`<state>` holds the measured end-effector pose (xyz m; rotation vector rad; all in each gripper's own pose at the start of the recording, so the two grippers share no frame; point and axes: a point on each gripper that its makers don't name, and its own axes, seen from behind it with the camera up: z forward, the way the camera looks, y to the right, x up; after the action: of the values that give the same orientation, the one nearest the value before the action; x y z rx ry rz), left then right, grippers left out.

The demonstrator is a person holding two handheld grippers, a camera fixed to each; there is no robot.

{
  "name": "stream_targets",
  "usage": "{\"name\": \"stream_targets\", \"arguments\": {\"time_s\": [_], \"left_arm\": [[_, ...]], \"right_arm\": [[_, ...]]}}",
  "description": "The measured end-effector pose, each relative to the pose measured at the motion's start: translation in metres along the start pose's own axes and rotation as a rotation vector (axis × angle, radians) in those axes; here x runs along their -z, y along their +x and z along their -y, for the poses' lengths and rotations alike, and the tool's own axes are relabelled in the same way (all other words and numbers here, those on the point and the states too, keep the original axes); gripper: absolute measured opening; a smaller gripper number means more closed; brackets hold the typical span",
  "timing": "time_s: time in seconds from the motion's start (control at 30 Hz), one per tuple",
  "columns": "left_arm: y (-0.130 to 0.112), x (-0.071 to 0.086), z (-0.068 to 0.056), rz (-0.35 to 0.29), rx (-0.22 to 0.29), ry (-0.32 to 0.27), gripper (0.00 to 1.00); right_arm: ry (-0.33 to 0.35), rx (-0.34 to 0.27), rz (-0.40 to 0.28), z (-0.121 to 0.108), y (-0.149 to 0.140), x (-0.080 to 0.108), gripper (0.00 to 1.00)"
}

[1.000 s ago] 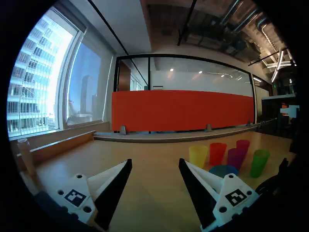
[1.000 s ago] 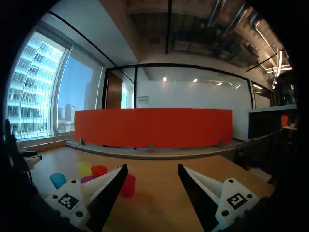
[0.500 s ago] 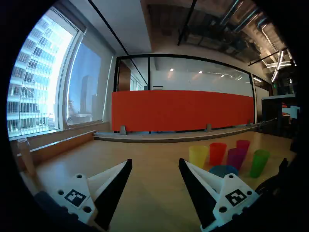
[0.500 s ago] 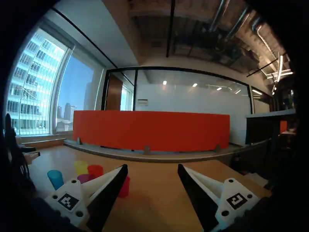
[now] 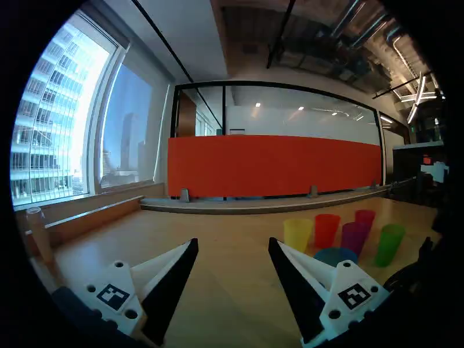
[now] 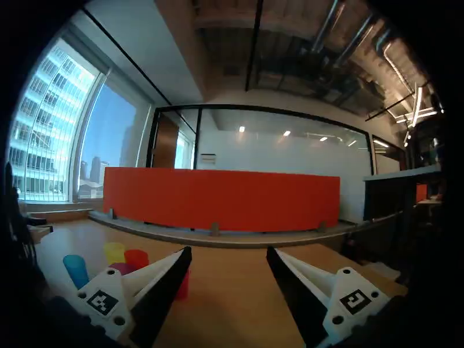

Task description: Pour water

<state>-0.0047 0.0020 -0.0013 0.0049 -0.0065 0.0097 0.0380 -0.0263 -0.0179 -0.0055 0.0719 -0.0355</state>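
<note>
- Left gripper view: the left gripper [image 5: 232, 243] is hanging low over the table [image 5: 232, 223]. Its jaws are spread wide, gripping nothing and touching nothing.
- A cluster of cups [image 5: 354, 236] is standing upright on the table, ahead and to the right of the jaws. None is sitting in the gap between them.
- The blue cup [image 5: 336, 254] is lying nearest, peeking out just behind the right finger. The yellow cup [image 5: 297, 233] is standing closest to the gap's line, and the green cup [image 5: 389, 244] is standing farthest right.
- Which cup is carrying water cannot be told from this angle.
- Right gripper view: the right gripper [image 6: 228, 252] is hovering over the same table. Its jaws are spread wide and empty, making no contact.
- Here the cups are lying left of the jaws. The blue cup [image 6: 75, 269] is sitting far left and the red cup [image 6: 137, 258] nearer the jaws. A pink cup [image 6: 184, 285] is half hiding behind the left finger.
- Judgement: the cluster is sitting between the two grippers.
  - The cups' long axes are running vertical, so a side-on pinch around a cup wall looks right.
  - The left gripper would be swinging right and the right gripper swinging left.
  - Neither is reading as clearly nearer.
</note>
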Motion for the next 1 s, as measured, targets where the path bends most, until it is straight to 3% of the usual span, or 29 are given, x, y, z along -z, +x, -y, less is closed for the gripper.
{"name": "stream_targets", "arguments": {"time_s": [0.37,1.0], "left_arm": [[-0.001,-0.001,0.000,0.000,0.000,0.000,0.90],[0.000,-0.001,0.000,0.000,0.000,0.000,0.90]], "right_arm": [[-0.011,-0.042,0.007,0.001,-0.029,-0.005,1.00],[0.003,-0.077,0.010,-0.004,-0.052,-0.004,1.00]]}}
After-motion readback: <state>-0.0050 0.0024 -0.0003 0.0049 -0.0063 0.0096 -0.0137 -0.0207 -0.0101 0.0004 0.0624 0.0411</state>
